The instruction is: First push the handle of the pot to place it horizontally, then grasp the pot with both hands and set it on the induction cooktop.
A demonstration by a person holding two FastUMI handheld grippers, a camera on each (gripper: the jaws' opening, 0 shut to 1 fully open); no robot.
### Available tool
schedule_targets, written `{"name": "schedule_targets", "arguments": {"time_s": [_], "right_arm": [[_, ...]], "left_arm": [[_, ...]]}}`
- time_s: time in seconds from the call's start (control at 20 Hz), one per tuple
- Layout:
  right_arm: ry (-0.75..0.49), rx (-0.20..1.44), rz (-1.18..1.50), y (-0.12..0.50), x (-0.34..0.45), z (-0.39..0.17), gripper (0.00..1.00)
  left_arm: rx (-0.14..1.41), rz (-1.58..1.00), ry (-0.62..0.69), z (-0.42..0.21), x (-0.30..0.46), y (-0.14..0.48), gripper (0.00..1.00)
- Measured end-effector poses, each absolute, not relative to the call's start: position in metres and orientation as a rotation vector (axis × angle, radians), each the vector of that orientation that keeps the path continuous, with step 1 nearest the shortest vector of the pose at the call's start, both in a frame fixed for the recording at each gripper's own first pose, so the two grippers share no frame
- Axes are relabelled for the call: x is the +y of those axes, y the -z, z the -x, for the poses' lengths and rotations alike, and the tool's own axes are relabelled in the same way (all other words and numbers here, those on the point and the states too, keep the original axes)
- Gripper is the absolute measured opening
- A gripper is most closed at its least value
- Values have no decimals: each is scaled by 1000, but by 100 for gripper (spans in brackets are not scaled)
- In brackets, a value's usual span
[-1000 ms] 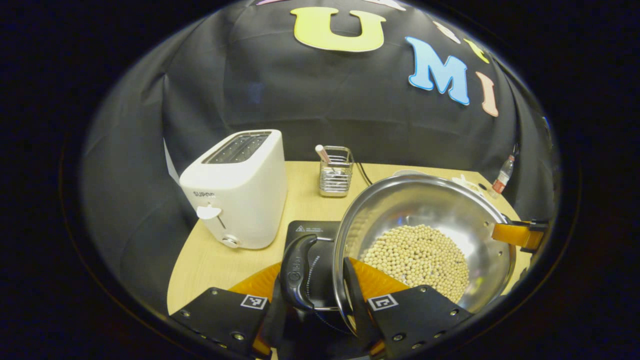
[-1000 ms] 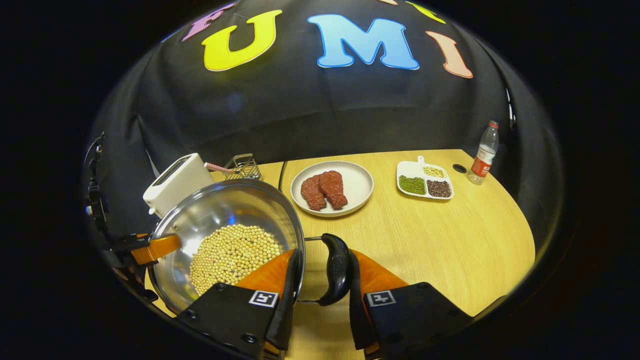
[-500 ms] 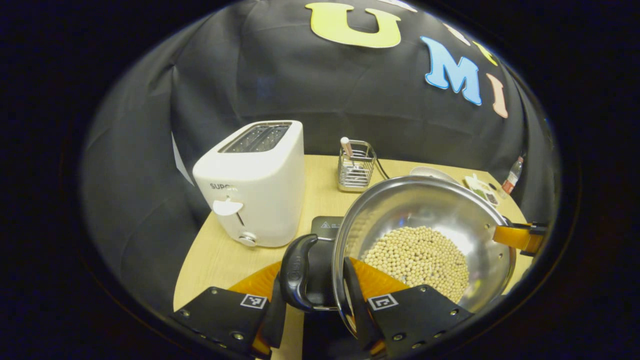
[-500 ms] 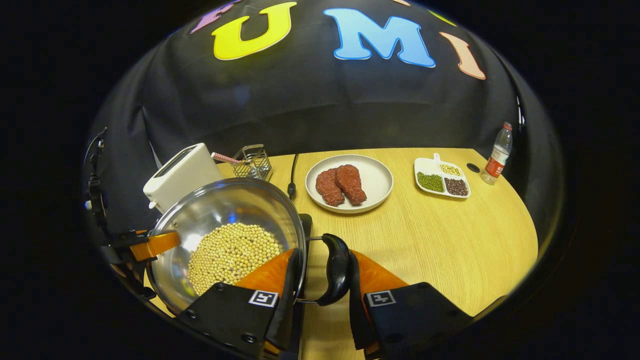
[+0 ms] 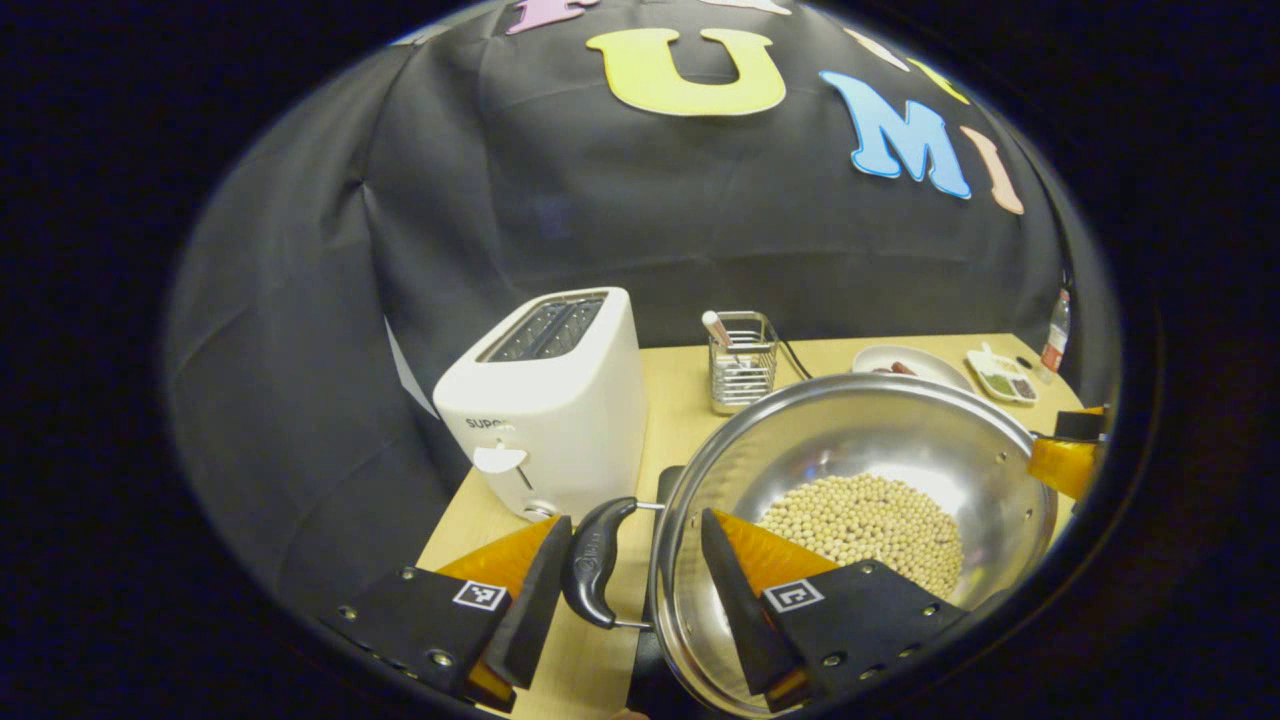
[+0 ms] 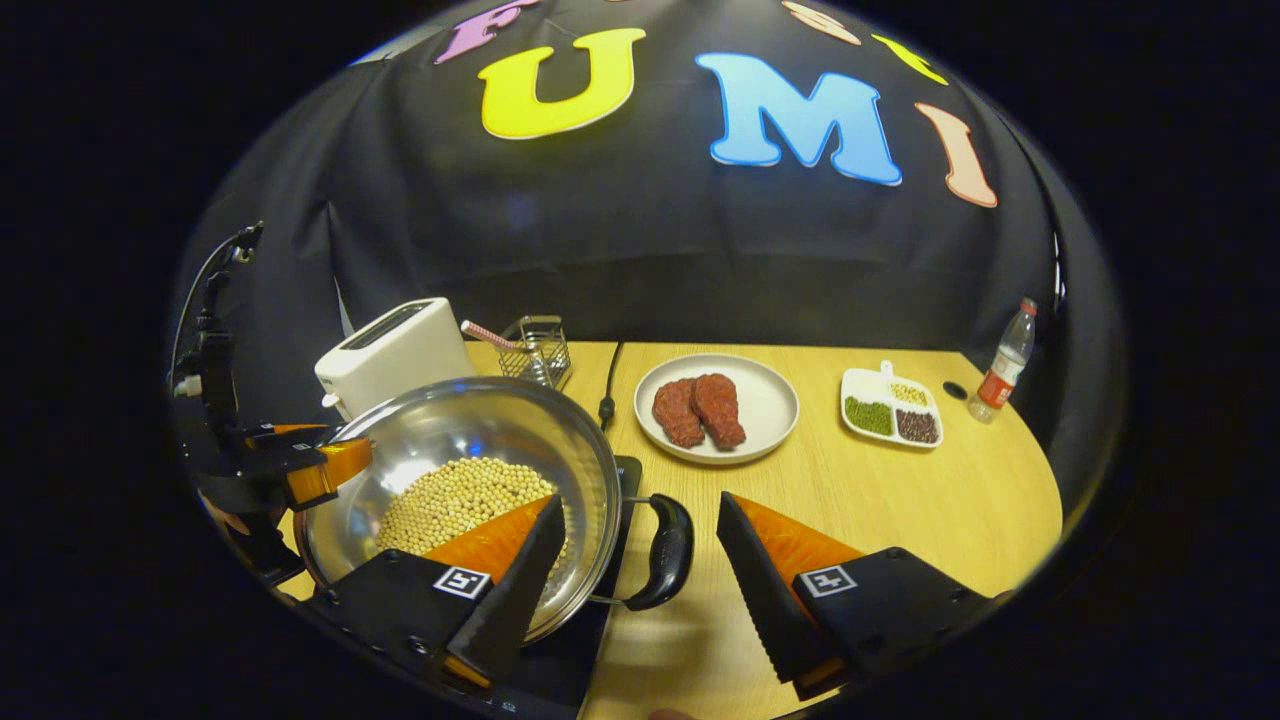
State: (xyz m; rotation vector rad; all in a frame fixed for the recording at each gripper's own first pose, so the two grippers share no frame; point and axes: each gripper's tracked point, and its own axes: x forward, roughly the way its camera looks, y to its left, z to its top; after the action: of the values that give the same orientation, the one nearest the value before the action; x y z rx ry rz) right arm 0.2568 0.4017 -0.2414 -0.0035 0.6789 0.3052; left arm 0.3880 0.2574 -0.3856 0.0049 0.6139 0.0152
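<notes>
Two black handles flank our steel pot (image 6: 470, 440) of soybeans, which sits on the induction cooktop (image 6: 627, 470) near the table's (image 6: 900, 500) left edge; left gripper (image 5: 625, 575) and right gripper (image 6: 640, 545) both gape apart, each straddling a handle.

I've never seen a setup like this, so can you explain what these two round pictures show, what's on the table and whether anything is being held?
A person holds a two-finger gripper in each hand, each carrying a wide-angle camera looking along its fingers. One picture comes from the left gripper, the other from the right gripper. Both sets of fingers are spread open around the handles of a steel pot of pale beans, gripping nothing. The pot sits on a black induction cooktop on a wooden table. Also there: a white toaster, a wire holder, a plate of meat, a divided dish of beans and a bottle.
</notes>
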Motion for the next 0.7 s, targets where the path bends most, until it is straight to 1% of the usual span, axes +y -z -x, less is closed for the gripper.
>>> {"name": "schedule_targets", "arguments": {"time_s": [0.05, 0.1, 0.2, 0.25, 0.3, 0.35, 0.4, 0.45, 0.5, 0.55, 0.65, 0.7], "right_arm": [[-309, 649, 16, 232, 394, -258, 96], [-305, 627, 25, 225, 387, -259, 93], [-286, 572, 30, 206, 367, -262, 93], [-278, 543, 35, 195, 355, -263, 97], [-271, 507, 39, 183, 343, -264, 97], [-266, 470, 46, 171, 330, -263, 96], [-260, 440, 55, 160, 318, -262, 96], [-250, 409, 65, 149, 302, -261, 96], [-242, 387, 74, 142, 287, -257, 97], [-232, 368, 76, 133, 270, -253, 97], [-212, 342, 64, 118, 240, -243, 97], [-201, 331, 58, 113, 226, -238, 94]], "left_arm": [[586, 9, -28, -386, 257, 377, 78], [556, 22, -41, -383, 257, 366, 78], [466, 42, -65, -376, 254, 330, 78], [411, 44, -64, -375, 248, 310, 77], [353, 40, -64, -373, 241, 287, 75], [298, 33, -61, -371, 234, 265, 77], [255, 28, -54, -366, 222, 245, 74], [227, 28, -48, -360, 210, 229, 74], [210, 32, -37, -355, 196, 216, 80], [197, 39, -28, -347, 183, 204, 74], [165, 48, -8, -334, 151, 181, 74], [150, 49, 4, -329, 133, 172, 77]]}}
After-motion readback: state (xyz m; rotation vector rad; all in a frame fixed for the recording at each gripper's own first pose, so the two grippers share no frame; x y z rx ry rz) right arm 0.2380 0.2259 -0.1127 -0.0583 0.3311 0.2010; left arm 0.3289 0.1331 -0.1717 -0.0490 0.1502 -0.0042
